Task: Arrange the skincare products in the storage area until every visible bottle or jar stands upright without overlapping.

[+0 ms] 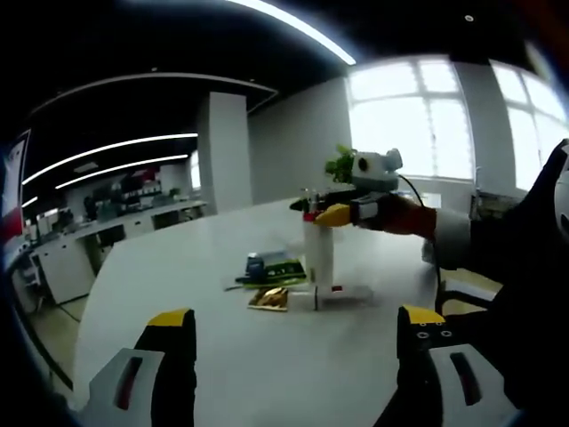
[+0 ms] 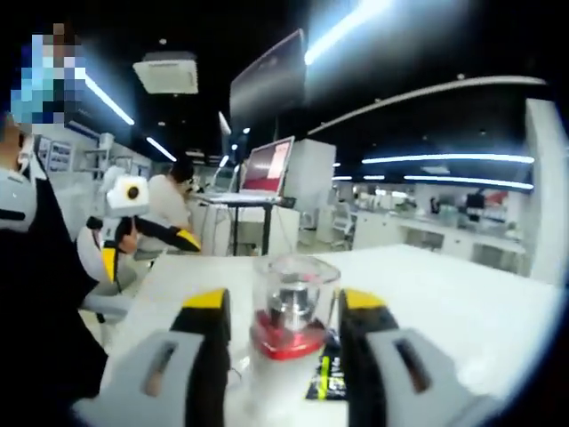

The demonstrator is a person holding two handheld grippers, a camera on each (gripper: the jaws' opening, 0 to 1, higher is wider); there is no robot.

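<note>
A tall white bottle [image 1: 318, 253] with a red collar and a clear cap [image 2: 293, 307] stands upright on the white table [image 1: 204, 267]. My right gripper [image 2: 284, 325] is shut on its top; in the left gripper view the right gripper [image 1: 327, 213] reaches in from the right, held by a hand. Beside the bottle's base lie a green and black tube [image 1: 271, 271], a gold packet [image 1: 269, 298] and a flat white item [image 1: 345, 293]. My left gripper [image 1: 293, 342] hangs open over the near table, well short of them, holding nothing. It also appears as the left gripper [image 2: 151, 245] in the right gripper view.
Wide bare tabletop surrounds the small cluster. The person's dark sleeve [image 1: 524, 258] fills the right side. Beyond the table are a laptop on a stand [image 2: 265, 169], a seated person [image 2: 169, 200], desks and bright windows [image 1: 418, 116].
</note>
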